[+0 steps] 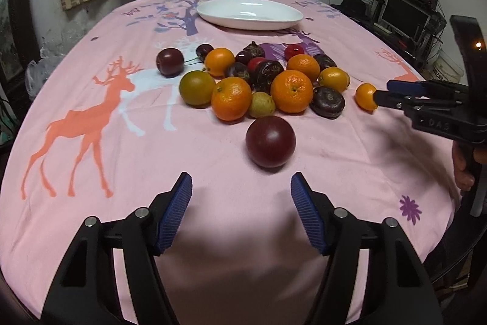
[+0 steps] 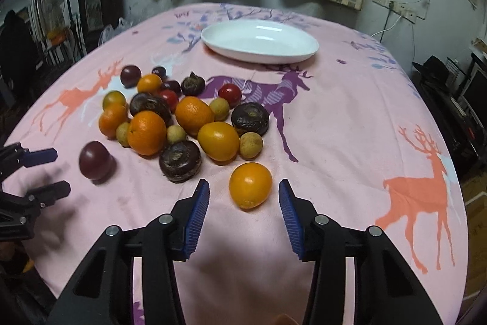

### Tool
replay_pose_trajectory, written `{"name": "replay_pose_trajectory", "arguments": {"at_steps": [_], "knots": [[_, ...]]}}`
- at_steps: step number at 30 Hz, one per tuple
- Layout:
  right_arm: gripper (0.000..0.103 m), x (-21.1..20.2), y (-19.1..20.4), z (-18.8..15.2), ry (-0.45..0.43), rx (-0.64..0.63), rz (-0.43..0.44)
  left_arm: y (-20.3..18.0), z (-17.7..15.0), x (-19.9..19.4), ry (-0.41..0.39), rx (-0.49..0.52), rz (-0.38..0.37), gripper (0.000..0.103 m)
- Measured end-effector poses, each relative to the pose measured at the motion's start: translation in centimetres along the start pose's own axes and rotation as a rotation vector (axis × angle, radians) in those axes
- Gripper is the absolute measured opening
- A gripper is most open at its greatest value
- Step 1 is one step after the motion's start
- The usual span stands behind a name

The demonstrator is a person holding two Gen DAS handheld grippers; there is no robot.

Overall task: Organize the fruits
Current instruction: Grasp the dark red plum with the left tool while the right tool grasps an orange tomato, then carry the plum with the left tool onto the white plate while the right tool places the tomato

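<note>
pink tablecloth [image 2: 350, 118]: yellow fruit [image 2: 250, 185] just ahead of parted right tongs [image 2: 243, 198]; left tongs [image 1: 241, 191] apart.

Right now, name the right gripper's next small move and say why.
Probably ease the right gripper forward and close: its jaws are open, the small orange fruit sits just ahead between the pads, apart from the pile, and the white plate is empty.

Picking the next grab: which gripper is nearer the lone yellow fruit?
Right. The right gripper is open with the yellow fruit between its fingertips; the left gripper faces a dark plum instead.
</note>
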State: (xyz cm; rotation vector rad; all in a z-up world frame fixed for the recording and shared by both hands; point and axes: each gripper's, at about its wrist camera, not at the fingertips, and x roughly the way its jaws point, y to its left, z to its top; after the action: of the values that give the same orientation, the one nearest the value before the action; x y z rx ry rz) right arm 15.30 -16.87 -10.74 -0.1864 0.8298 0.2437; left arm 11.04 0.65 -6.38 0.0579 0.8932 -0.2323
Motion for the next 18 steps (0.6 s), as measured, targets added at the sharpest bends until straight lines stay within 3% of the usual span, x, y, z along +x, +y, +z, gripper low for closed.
{"name": "replay_pose_trajectory", "arguments": {"at_steps": [10, 14, 18], "knots": [[0.048, 3.5, -0.7, 0.3, 0.095, -0.005, 0.056, -0.7, 2.2, 3.3, 0.07, -0.01, -0.068, 0.065], [0.037, 3.8, -0.8, 0.3, 0.1, -0.007, 0.069, -1.2, 2.7, 4.4, 0.097, 0.003, -0.078, 0.051], [0.037, 3.7, -0.8, 0.2, 0.095, -0.017, 0.072, -1.6, 3.2, 4.7, 0.095, 0.013, -0.088, 0.042]]}}
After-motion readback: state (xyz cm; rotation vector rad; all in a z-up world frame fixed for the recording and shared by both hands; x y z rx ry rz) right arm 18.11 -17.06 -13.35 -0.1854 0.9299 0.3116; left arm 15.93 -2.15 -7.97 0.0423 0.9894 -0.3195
